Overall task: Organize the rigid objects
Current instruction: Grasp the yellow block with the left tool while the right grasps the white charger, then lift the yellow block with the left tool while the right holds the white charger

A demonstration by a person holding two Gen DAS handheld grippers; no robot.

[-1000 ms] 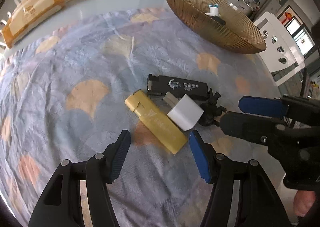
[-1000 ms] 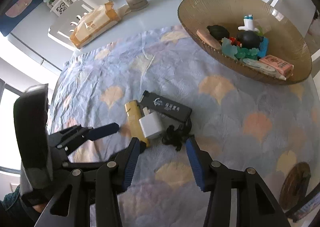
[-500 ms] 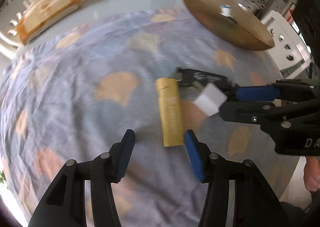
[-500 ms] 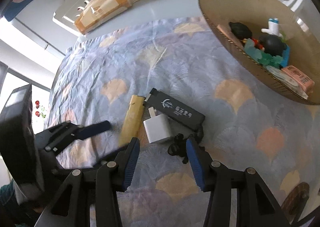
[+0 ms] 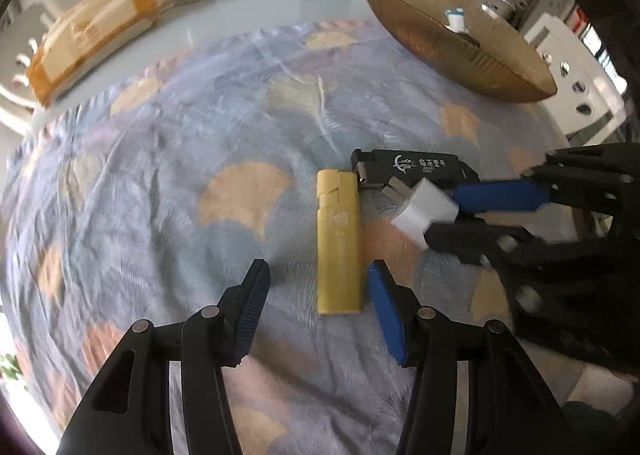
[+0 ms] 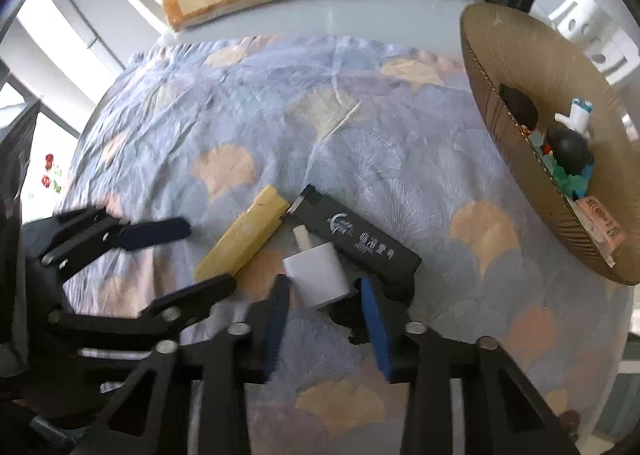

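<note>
Amber ribbed-glass bowl (image 6: 532, 67), two o'clock: several items stowed. Outstanding on cloth (image 6: 360, 127): yellow lighter (image 5: 338, 243), black lighter (image 6: 356, 237), white charger (image 6: 316, 275). Right gripper (image 6: 324, 305) just closing, straddling the charger, grip uncertain; left gripper (image 5: 318, 297) part-open, empty.

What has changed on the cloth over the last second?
The right gripper has moved onto the white charger and its jaws have just been closing around it. The left gripper narrowed beside the yellow lighter, which got turned. The black lighter and bowl stayed.
</note>
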